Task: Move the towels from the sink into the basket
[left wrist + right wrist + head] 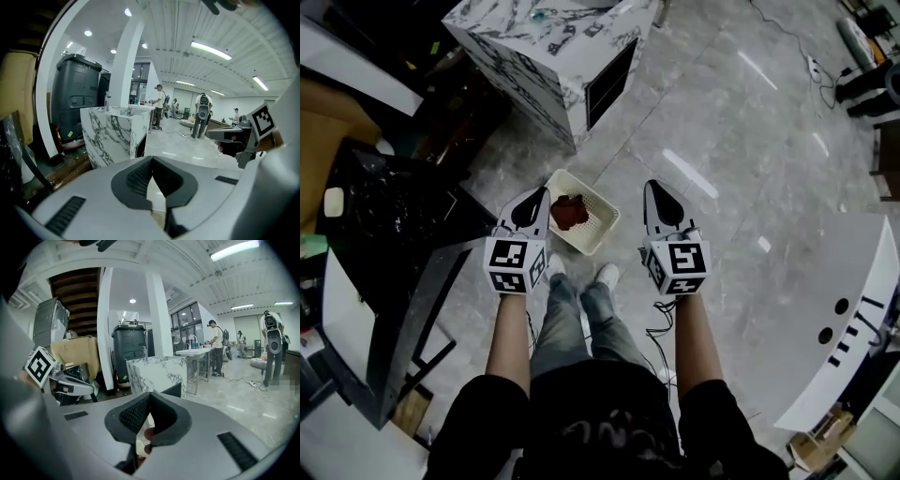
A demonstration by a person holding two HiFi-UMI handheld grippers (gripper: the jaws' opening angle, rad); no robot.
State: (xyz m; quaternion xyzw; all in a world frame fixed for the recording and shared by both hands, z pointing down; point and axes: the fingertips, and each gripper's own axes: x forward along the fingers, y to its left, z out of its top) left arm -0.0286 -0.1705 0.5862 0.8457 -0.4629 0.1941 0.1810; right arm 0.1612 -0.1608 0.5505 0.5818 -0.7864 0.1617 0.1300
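Observation:
A cream basket (606,202) stands on the grey floor just ahead of my feet, with a reddish-brown towel (570,212) lying in it. The marble-patterned sink unit (553,47) stands further ahead; its basin is hidden from here. My left gripper (532,202) hangs above the basket's left edge, shut with nothing between its jaws. My right gripper (661,193) is held level with it, to the right of the basket, jaws also together and empty. The left gripper (151,159) faces the sink unit (115,133). Below the shut right gripper (150,394) a bit of the towel (148,433) shows.
A black cluttered table (384,216) stands at the left, a white curved panel (853,309) at the right. A cable (787,37) runs over the floor far ahead. A dark grey bin (75,98) stands behind the sink unit. Several people (202,115) stand far off.

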